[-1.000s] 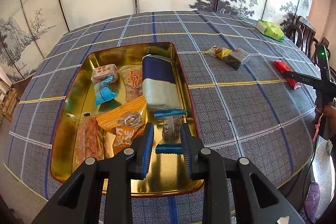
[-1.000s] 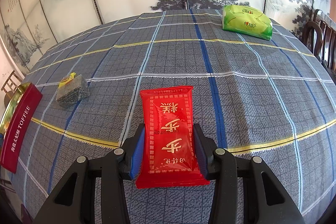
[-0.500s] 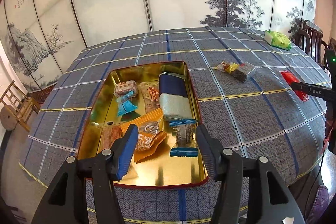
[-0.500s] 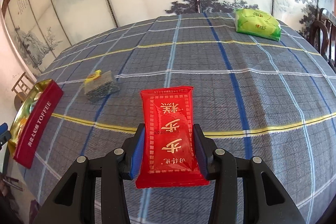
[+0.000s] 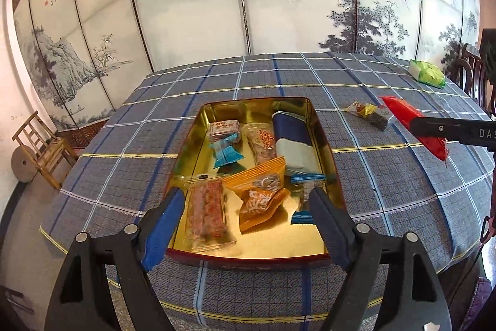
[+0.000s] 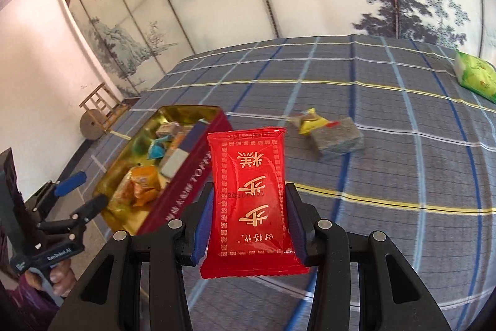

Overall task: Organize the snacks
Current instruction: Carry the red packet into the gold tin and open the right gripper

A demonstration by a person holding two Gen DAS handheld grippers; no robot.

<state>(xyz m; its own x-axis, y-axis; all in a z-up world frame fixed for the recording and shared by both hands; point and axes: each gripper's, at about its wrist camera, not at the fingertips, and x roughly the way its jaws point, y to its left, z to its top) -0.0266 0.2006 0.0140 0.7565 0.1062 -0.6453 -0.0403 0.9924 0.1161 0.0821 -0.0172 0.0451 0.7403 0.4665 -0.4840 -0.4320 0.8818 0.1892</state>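
One red packet (image 6: 252, 200) sits pinched in the right gripper (image 6: 248, 225), lifted at frame centre, tin (image 6: 186, 185) lower left. Left gripper (image 5: 248, 225) hangs wide, empty. Best carry it over the rim, lower flat into bare gold, then release.

The desk (image 5: 387, 176) was covered with a blue-grey plaid cloth (image 6: 403, 163). Directly on it lay an open gold-lined tin (image 5: 183, 157) holding wrapped snacks, a yellow-wrapped sweet (image 5: 362, 108) touching a dark grey packet (image 5: 379, 119) beside the tin, and a green packet (image 5: 426, 74) near the far right edge.
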